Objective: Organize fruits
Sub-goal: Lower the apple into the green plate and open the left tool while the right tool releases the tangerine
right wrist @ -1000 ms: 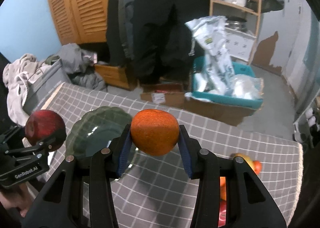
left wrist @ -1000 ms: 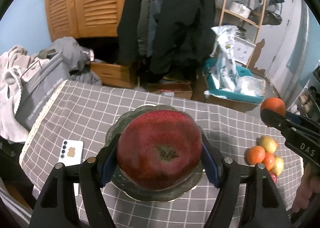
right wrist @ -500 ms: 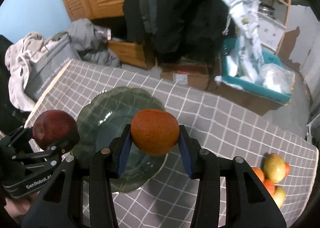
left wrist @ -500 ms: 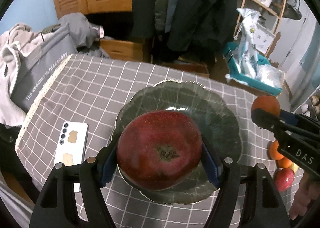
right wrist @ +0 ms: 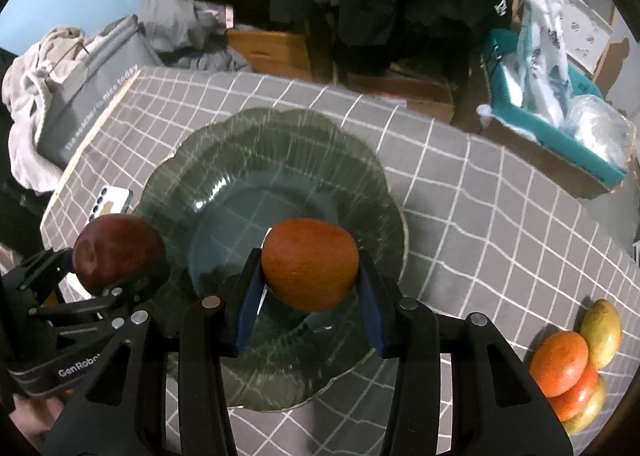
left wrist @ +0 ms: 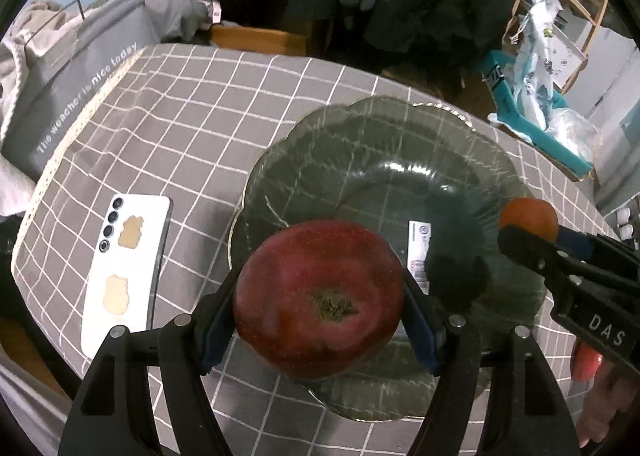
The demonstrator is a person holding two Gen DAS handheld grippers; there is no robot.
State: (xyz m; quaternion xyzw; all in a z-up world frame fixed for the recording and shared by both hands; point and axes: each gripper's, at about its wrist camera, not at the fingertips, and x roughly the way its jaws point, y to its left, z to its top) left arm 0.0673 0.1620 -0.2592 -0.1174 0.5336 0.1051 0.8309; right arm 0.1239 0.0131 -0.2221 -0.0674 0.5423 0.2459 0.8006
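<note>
A scalloped, ribbed plate (right wrist: 276, 160) of dark green translucent glass sits on a grey tablecloth (left wrist: 192, 96) printed with a white grid; the cloth's lines show through the glass, and a small white printed label (left wrist: 418, 252) lies flat at the plate's centre, its text too small to read.

The left gripper (left wrist: 320, 310) has its blue pads (left wrist: 216, 320) pressed against the sides of a large, dark red apple (left wrist: 320, 296), its skin finely speckled and its dried calyx facing the camera; the apple hangs over the plate's near rim. The right gripper (right wrist: 310, 282) is closed on a round, dimpled orange (right wrist: 310, 264), held above the plate's middle. In the left wrist view the right gripper's black plastic body bears the white letters "DAS"; in the right wrist view the left gripper's body reads "GenRobot", partly cut off.

Left of the plate lies a white smartphone (left wrist: 126, 268), face down, with a column of camera lenses and two tan stickers. Beyond the plate's far left, off the table, a grey fabric bin (left wrist: 80, 96) reads "The weather is nice today". Right of the plate, well apart, a small heap of smooth orange and yellow-green fruits (right wrist: 576, 360) rests on the cloth.
</note>
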